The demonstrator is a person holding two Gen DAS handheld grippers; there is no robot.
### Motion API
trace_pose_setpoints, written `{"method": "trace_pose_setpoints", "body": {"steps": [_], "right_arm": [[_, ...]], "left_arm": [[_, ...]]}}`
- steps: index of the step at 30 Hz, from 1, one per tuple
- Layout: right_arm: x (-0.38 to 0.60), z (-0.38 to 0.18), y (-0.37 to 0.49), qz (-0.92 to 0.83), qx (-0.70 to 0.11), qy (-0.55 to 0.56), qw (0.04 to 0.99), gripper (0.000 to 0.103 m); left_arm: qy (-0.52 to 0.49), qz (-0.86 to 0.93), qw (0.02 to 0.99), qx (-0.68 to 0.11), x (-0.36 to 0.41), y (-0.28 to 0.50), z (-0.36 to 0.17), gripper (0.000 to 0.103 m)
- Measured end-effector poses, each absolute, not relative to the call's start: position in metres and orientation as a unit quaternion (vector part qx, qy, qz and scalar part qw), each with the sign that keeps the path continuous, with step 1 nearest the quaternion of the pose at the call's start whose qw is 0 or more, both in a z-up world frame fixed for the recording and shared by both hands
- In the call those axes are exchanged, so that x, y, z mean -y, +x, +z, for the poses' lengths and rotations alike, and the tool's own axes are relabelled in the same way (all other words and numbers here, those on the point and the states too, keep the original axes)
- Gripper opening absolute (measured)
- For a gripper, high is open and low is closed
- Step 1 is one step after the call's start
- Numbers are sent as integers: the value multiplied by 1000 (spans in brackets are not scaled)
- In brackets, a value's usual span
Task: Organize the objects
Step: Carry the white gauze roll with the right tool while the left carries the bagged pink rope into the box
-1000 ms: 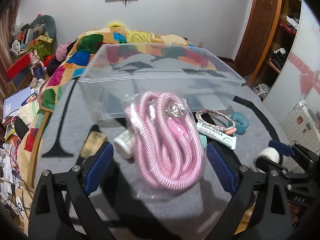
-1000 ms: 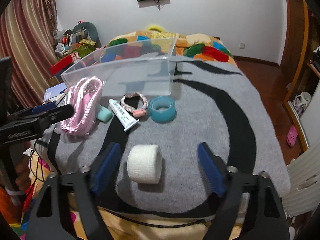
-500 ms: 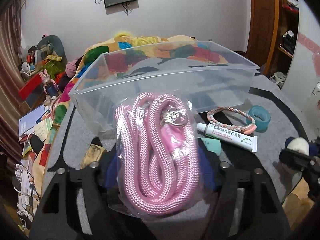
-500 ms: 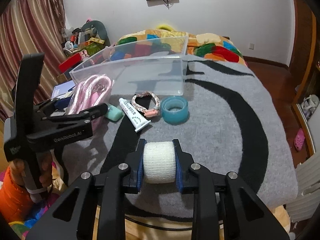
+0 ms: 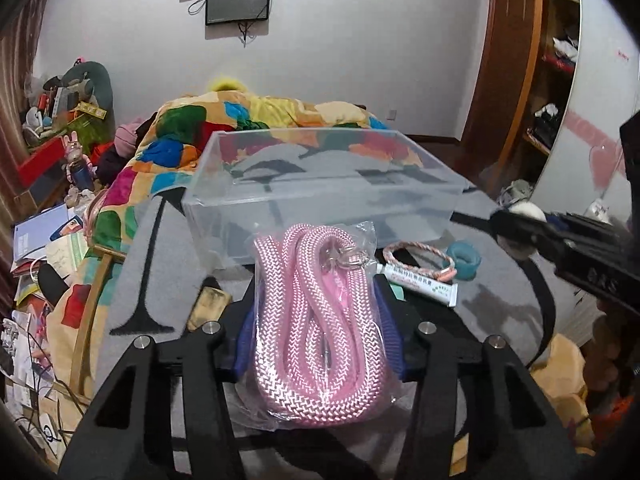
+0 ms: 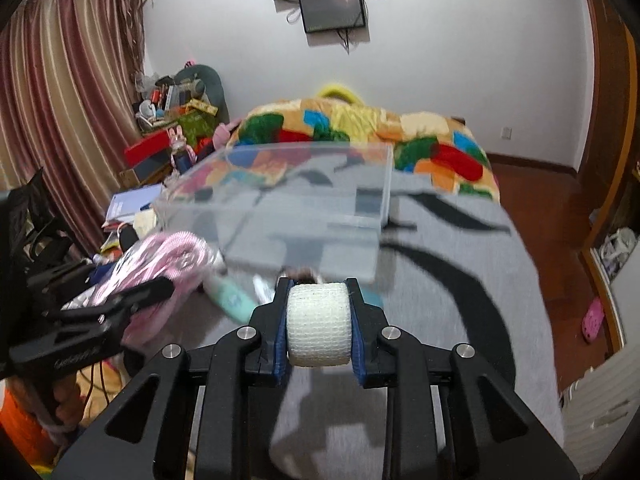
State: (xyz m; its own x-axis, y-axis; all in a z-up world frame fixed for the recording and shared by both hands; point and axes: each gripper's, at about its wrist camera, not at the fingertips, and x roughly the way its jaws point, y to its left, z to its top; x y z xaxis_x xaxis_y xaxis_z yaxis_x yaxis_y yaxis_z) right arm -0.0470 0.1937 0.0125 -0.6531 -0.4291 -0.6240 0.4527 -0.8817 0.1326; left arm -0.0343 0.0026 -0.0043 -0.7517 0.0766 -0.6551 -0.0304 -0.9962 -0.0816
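Both loads now ride clear of the grey blanket (image 5: pixel 168 248).
My left gripper (image 5: pixel 318 334) clamps the bagged pink rope (image 5: pixel 320 320); my right gripper (image 6: pixel 319 322) pinches the white bandage roll (image 6: pixel 319 325) near the clear bin (image 6: pixel 304 200).

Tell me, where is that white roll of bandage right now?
The white bandage roll is clamped between the right tool's blue pads, lifted off the grey rug, just short of the clear plastic box.

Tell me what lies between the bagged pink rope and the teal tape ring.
In the left wrist view: a white tube and a braided bracelet on the grey blanket.
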Motion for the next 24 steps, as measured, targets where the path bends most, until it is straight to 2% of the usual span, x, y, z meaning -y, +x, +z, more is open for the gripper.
{"method": "trace_pose_setpoints", "body": {"steps": [13,24], "right_arm": [[-155,66,-101,-923,-24,287,255,23],[-122,30,-181,-893,-35,375,247,23]], "left_arm": [[-296,953,24,57,34,-69,55,51],[-360,932,32,40,34,-153,30,51]]}}
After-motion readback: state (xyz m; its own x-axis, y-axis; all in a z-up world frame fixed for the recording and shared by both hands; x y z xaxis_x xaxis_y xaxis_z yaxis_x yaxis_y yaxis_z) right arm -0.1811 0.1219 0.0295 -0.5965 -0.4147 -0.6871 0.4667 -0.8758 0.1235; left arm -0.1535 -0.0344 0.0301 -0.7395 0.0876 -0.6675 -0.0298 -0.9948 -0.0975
